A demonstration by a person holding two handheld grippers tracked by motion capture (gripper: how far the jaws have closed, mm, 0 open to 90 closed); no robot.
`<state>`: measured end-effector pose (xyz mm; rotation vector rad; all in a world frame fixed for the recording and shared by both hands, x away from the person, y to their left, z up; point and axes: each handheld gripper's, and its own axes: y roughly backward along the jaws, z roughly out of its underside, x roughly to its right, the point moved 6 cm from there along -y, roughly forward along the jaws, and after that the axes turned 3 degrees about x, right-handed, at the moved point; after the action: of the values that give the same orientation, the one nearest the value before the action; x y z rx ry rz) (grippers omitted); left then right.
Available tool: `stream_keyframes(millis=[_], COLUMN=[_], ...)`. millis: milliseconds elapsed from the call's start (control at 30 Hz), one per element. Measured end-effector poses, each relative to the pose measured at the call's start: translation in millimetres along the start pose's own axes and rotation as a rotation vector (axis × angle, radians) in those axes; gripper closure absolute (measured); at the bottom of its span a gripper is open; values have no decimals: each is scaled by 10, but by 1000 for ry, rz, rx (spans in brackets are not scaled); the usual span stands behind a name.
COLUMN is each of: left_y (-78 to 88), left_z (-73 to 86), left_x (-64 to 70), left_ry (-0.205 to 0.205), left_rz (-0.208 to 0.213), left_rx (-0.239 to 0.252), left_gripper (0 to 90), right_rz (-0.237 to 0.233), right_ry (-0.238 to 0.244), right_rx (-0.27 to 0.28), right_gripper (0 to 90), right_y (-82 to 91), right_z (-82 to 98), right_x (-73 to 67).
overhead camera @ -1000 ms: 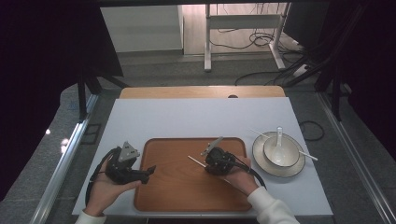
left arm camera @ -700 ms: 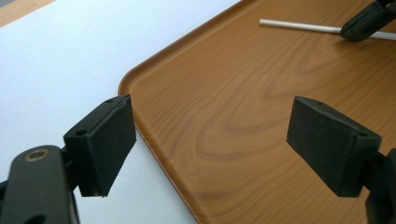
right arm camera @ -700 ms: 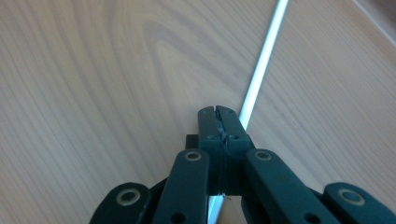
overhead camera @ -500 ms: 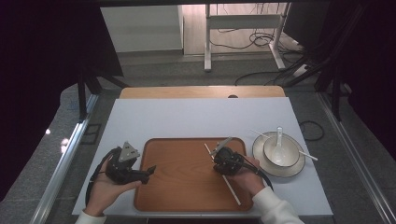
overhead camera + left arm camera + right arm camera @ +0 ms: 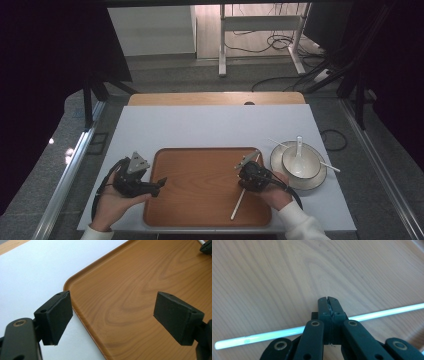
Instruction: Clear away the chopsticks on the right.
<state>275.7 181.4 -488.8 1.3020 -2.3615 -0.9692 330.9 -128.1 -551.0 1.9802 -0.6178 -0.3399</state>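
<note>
High view: right gripper (image 5: 248, 172) over wooden tray (image 5: 200, 200), toward tray's 3 o'clock side, jaws pinched tight on white chopstick (image 5: 239, 204). Chopstick runs from gripper toward 7 o'clock, lower end near tray's front rim. Left gripper (image 5: 159, 183) at tray's 9 o'clock edge, jaws spread wide, nothing between. Bowl (image 5: 300, 162) with spoon (image 5: 299, 152) on plate (image 5: 280, 155), at 3 o'clock beyond tray. Right gripper view: chopstick (image 5: 262, 336) crosses behind closed jaws.

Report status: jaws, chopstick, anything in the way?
Right gripper shut on chopstick, over the tray. Left gripper open at tray's left edge. Second chopstick across plate, beside bowl with spoon. Nothing blocking.
</note>
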Motion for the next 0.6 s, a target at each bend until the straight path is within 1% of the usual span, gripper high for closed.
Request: stream_keyframes(millis=[367,400,600], left_y=[8,7,3], left_z=[1,1,-1], left_x=[-6,-6,1], left_ry=[3,3,1], left_rz=[-1,-1,0], left_rx=[2,2,0], left_gripper=[155,155,155], right_rz=[14,21,23], right_ry=[-9,-3,-12], right_rx=[-25,-29,-39], right_gripper=[900,900,900], right_y=[72,81,121], right_z=[121,136,205], right_x=[27,34,55])
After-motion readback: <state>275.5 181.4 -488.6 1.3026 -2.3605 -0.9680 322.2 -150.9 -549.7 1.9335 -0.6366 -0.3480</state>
